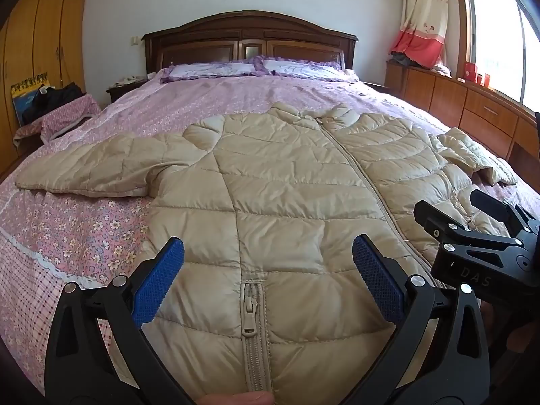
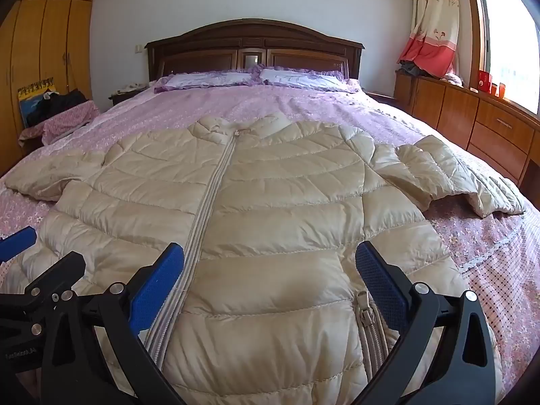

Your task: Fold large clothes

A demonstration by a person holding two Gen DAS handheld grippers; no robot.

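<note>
A beige quilted puffer jacket (image 1: 287,182) lies face up on the bed with the pink floral cover (image 1: 84,222), zipped closed along its centre zip (image 2: 209,202). Its long axis runs from the hem, nearest the cameras, to the collar (image 2: 233,125), which points toward the dark wooden headboard (image 2: 253,47) and the two purple-frilled pillows (image 1: 256,67). The body lies largely flat; this layout appears intended as the starting position for folding.

The jacket's sleeve on the left side (image 1: 91,172) extends outward, roughly straight across the bed. The sleeve on the right side (image 2: 455,175) is bent and partly rumpled, its cuff end lying toward the bed edge. In my judgement both need drawing inward across the body before the hem is brought up.

The left gripper (image 1: 268,280) hovers above the hem region on the jacket's left panel, over a zipped pocket (image 1: 251,307). Its jaws stand wide and hold nothing; the blue pads (image 1: 158,283) are clear of the fabric as far as can be seen.

The right gripper (image 2: 270,281) hovers above the right panel beside the centre zip, a second zipped pocket (image 2: 366,314) just inside its right finger. Its jaws likewise stand wide and empty.

The two grippers sit close side by side, near the hem. No fold is yet visible; the task appears to be at its outset.
</note>
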